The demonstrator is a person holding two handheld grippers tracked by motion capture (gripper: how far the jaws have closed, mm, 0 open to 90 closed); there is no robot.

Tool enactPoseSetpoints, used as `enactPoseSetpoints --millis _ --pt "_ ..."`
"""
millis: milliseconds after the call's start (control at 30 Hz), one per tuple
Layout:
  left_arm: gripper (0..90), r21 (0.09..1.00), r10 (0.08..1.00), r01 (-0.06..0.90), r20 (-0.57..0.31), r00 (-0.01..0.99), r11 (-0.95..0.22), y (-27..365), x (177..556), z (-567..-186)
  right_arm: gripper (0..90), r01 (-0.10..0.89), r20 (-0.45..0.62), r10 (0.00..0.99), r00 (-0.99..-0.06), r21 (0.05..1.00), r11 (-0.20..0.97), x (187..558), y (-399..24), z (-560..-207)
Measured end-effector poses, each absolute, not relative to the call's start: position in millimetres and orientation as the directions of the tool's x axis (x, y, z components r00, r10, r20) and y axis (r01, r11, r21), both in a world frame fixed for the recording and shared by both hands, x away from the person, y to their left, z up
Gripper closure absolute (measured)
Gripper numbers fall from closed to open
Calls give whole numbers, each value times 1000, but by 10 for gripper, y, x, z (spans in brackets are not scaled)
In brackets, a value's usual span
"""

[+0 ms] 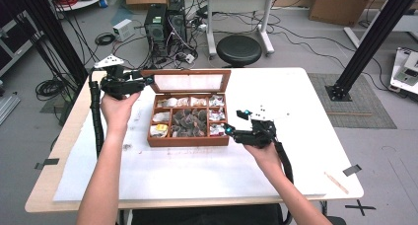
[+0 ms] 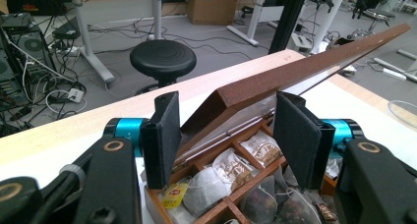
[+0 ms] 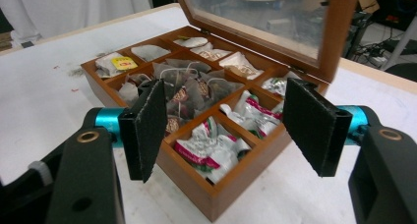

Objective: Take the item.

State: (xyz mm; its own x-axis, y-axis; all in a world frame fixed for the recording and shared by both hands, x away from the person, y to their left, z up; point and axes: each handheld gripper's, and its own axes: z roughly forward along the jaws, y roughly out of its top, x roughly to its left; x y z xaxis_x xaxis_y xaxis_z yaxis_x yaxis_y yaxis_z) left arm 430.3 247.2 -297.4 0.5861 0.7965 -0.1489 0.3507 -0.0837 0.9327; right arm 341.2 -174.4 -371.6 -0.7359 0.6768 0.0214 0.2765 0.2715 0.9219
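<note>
The wooden tea box (image 1: 190, 119) sits near the middle of the white-covered table (image 1: 296, 111), its hinged lid (image 1: 190, 82) raised and leaning back, so the opening looks done or nearly done; what seems left is to settle the lid and pick something from inside. The left gripper (image 1: 140, 84) is at the lid's left corner: in the left gripper view the lid's dark reddish-brown edge (image 2: 295, 74) runs between the fingers (image 2: 164, 135), but I cannot tell whether the pads press on it or merely bracket it. The right gripper (image 1: 231, 131) hovers just beside the box's right front corner, its fingers (image 3: 147, 128) spread with nothing between them, apart from the wood. The box is smooth, warm-brown varnished wood, divided by thin partitions into square compartments around a larger middle one. The lid frames a glass pane (image 3: 255, 17) that reflects the room. Inside lie crinkly foil-and-paper sachets (image 3: 211, 148) in white, red and green, translucent pyramid tea bags (image 3: 187, 89) with strings, and one bag with a yellow tag (image 3: 123, 63). The finger pads are flat, black and slightly fuzzy.
</note>
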Motion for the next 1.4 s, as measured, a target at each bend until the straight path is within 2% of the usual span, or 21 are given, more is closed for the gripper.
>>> enactPoseSetpoints --millis 233,600,1400 --pt "440 934 796 347 -145 588 -86 2473 4297 -2967 365 276 23 663 -748 919 280 3478 -1569 -3712" --pt "441 934 798 347 -144 585 -85 2468 4294 -2964 451 298 29 642 -766 901 315 3645 -1238 -3768" --pt "439 934 799 347 -140 585 -91 2463 4289 -2960 508 400 83 617 -783 826 396 4035 -544 -3838"
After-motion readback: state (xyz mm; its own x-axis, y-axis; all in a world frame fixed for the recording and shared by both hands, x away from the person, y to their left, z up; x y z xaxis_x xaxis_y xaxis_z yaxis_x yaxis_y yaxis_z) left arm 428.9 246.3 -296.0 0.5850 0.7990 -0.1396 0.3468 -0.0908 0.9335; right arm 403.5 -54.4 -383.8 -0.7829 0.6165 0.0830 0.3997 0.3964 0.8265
